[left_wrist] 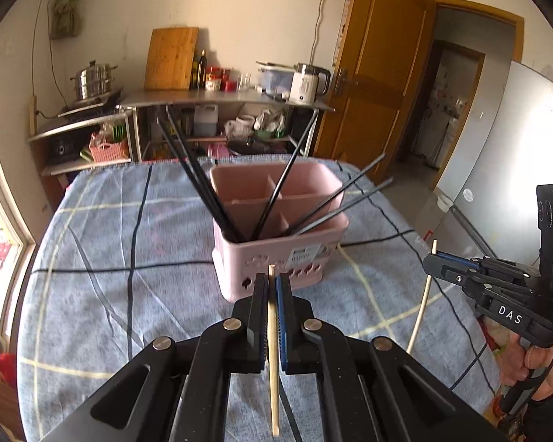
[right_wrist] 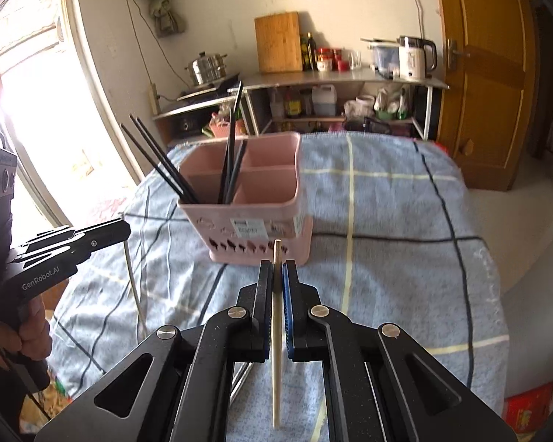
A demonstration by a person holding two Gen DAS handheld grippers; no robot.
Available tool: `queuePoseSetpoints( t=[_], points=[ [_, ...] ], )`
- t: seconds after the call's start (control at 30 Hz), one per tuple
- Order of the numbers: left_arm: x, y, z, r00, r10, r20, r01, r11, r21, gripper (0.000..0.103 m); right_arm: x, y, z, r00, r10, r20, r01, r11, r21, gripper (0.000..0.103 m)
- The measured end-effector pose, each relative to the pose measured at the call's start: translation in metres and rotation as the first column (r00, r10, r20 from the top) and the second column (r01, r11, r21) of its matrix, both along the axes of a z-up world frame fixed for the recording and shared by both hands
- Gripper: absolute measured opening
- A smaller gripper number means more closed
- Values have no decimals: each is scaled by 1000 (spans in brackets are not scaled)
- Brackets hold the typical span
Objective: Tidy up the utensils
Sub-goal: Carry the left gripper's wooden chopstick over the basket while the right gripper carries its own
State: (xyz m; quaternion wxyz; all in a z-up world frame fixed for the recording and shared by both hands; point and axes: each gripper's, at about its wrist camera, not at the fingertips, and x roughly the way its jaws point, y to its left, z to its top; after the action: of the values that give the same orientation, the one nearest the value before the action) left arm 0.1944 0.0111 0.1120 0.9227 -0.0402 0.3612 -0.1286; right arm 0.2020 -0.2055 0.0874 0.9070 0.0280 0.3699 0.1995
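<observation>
A pink utensil holder [left_wrist: 276,221] [right_wrist: 247,202] with several compartments stands on the blue plaid tablecloth [left_wrist: 129,239]. Several black chopsticks [left_wrist: 199,176] [right_wrist: 158,158] lean out of its near compartments. My left gripper [left_wrist: 272,280] [right_wrist: 123,228] is shut on a light wooden chopstick [left_wrist: 274,368] [right_wrist: 134,287], held above the cloth just in front of the holder. My right gripper [right_wrist: 277,267] [left_wrist: 429,263] is shut on a second wooden chopstick [right_wrist: 276,368] [left_wrist: 422,305], level with the left one. Both sticks poke a little past the fingertips.
Behind the table a steel shelf [left_wrist: 221,99] carries a kettle [left_wrist: 308,83], a cutting board [left_wrist: 171,59] and a steel pot [left_wrist: 92,81]. A wooden door [left_wrist: 379,66] and a fridge [left_wrist: 505,147] stand to the right, a bright window [right_wrist: 29,92] to the left.
</observation>
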Motion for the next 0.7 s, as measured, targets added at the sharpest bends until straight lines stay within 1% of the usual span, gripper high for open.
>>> queuePoseSetpoints(
  t=[0.1,0.2,0.4,0.7],
  points=[
    [-2,1,12,999,-2,37,2,1000,3,4,-1,-3,11,999,-7,34,6,1000,12,5],
    [-6,1,19,998,-4,56,4,1000,0,4,-2,-6,16,998,-12,57,11,1000,15,5],
    [-14,2,17,999,-6,48,6,1000,-7,4,-8,-8,16,998,-10,60,9,1000,21,5],
    [-25,1,18,999,-11,35,11,1000,-3,4,-28,-8,18,998,20,56,-20,1000,-8,5]
  ],
)
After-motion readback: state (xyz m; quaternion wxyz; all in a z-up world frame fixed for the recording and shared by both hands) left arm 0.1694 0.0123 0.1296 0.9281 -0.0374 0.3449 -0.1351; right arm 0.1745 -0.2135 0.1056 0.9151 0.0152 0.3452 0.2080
